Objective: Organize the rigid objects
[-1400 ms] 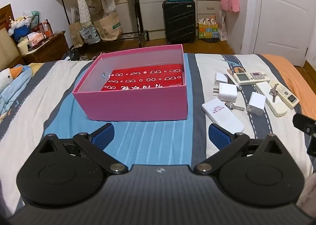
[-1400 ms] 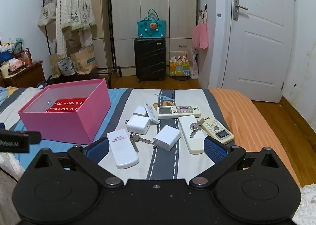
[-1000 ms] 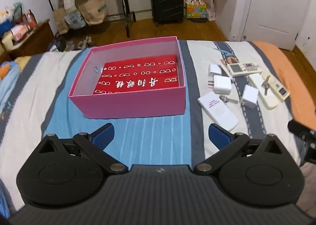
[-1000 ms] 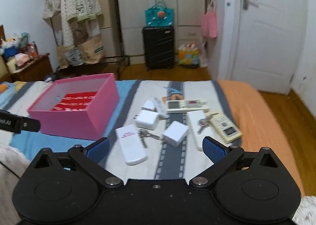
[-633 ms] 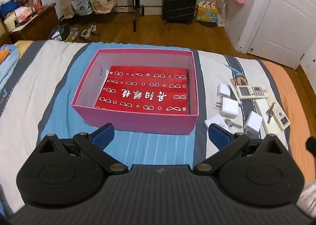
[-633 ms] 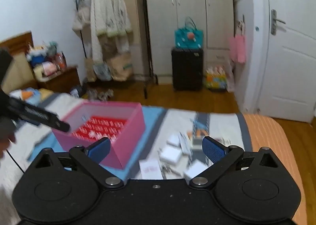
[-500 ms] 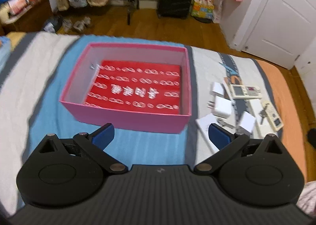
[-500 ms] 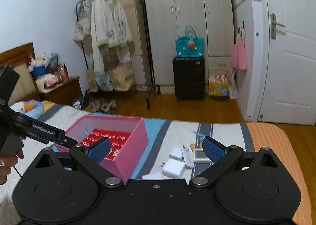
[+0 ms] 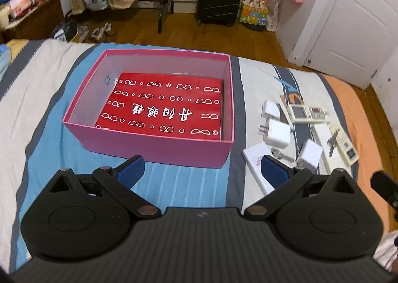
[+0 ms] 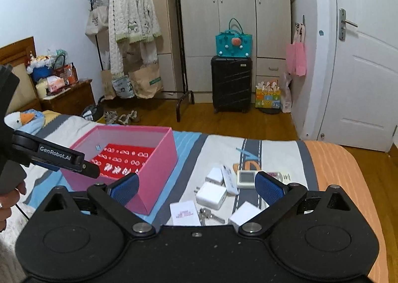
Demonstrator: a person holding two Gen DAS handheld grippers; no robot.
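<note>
A pink box (image 9: 159, 145) with a red patterned bottom sits on the bed; it also shows in the right wrist view (image 10: 159, 158). To its right lie white chargers (image 9: 277, 132), a white power bank (image 9: 253, 156), keys (image 9: 281, 157) and remote controls (image 9: 308, 114). The chargers (image 10: 211, 194) and a remote (image 10: 246, 178) also show in the right wrist view. My left gripper (image 9: 200, 169) is open and empty above the box's near side. My right gripper (image 10: 196, 187) is open and empty, held high above the objects.
The bed has a striped cover with an orange band (image 9: 348, 99) at the right. Beyond the bed are a black suitcase (image 10: 231, 84), a clothes rack (image 10: 134, 34), a nightstand (image 10: 67, 96) and a white door (image 10: 368, 71). A goose plush (image 10: 22, 118) lies at far left.
Both grippers have risen and pulled back from the bed. The left wrist view now looks down into the box. The right wrist view tilted up toward the room. Both stayed open.
</note>
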